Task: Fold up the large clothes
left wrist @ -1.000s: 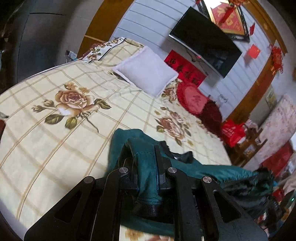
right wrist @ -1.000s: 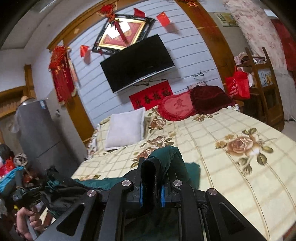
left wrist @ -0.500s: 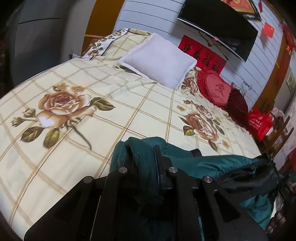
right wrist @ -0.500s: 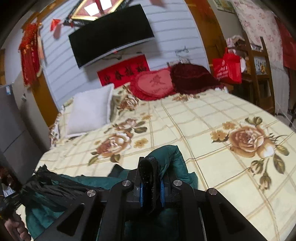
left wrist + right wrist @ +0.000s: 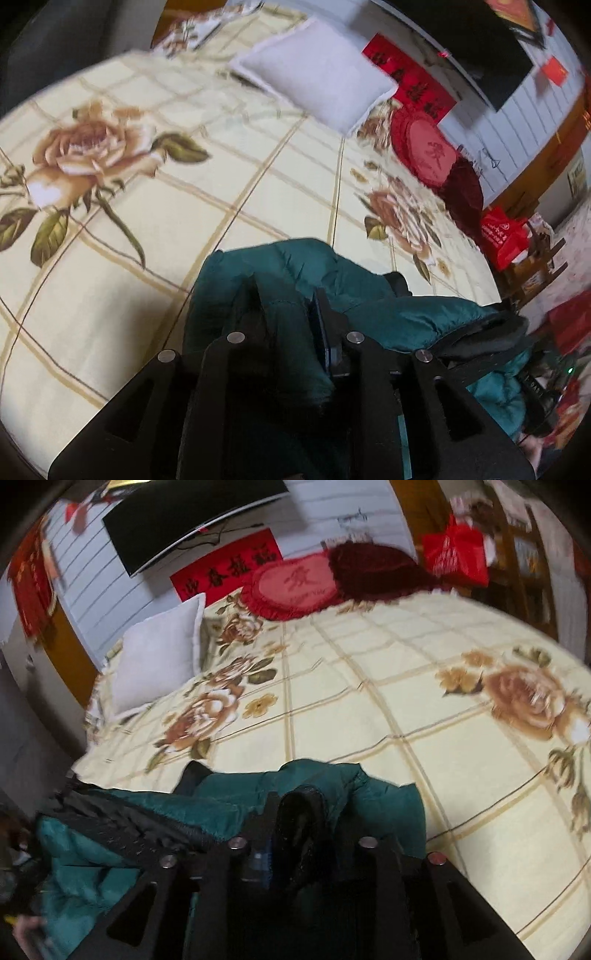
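1. left gripper [image 5: 284,299] is clamped on a fold of the teal jacket [image 5: 417,314], which lies at the near edge of the bed [image 5: 258,199].
2. right gripper [image 5: 299,805] pinches the jacket's dark cuff.
3. white pillow [image 5: 317,70] at 12 o'clock, red cushion [image 5: 295,585] at 1 o'clock, both well apart from the jacket.
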`<state>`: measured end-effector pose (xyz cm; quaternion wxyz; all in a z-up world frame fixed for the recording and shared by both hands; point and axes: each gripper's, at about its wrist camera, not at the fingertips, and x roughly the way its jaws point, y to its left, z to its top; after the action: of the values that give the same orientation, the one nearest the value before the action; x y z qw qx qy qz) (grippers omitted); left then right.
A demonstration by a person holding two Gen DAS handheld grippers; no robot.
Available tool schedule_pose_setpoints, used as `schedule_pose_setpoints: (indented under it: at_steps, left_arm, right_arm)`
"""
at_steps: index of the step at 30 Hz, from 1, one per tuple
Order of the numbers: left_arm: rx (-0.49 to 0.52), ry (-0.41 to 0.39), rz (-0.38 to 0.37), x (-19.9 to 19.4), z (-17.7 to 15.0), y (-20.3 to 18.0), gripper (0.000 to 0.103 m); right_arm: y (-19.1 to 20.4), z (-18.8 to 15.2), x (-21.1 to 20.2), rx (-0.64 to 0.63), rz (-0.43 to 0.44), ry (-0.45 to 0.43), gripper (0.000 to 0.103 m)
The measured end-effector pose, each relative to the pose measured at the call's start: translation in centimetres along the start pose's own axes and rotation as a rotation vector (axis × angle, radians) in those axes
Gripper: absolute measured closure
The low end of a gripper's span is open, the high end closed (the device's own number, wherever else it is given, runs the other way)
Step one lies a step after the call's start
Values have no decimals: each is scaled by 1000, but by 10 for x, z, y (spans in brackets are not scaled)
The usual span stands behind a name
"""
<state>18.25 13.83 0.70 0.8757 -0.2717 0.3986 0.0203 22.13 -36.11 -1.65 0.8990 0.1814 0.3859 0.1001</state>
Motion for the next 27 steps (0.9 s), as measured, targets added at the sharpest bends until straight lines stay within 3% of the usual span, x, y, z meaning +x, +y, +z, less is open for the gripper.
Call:
schedule_pose_setpoints:
  at_steps: [3,4,6,7,9,12,13,15,18,21,23,27]
  left_arm:
    - [41,44,4,-19,15,-11,72]
    - [57,38,-8,-28,18,-14,62]
    - [102,5,-40,-54,24,-24,25]
    - [133,-25,-17,-65,26,-29,4]
    - [193,-98,32,-84,27,-40,2]
    - [258,-110,42,-85,23,-63,2]
    - [294,-102,54,-77,19,-73,2]
    - [404,-107,126,-54,6,-97,2]
    - [503,-49,272,-1,-4,-115,2]
    - [522,-13,367,32,-11,-104,2]
    - [480,-1,355,43,-12,-89,1]
    - [390,-45,336,52,-11,-72,0]
  right_arm:
    - [-4,4,-25,28,40,26,70]
    - [-5,4,-38,23,58,20,69]
    - [-1,3,-63,-19,69,-2,68]
    - [0,2,-72,-41,65,-7,67]
    - [5,2,-81,-78,43,-10,61]
    - [23,1,-84,-194,-53,-22,57]
    - [35,0,-77,-237,-99,-17,57]
    - [52,0,-62,-273,-110,0,57]
    - [74,-1,-28,-300,-156,36,55]
    - [75,-1,9,-312,-207,88,54]
    - [69,-1,35,-339,-250,145,45]
    - [52,9,59,-328,-244,147,35]
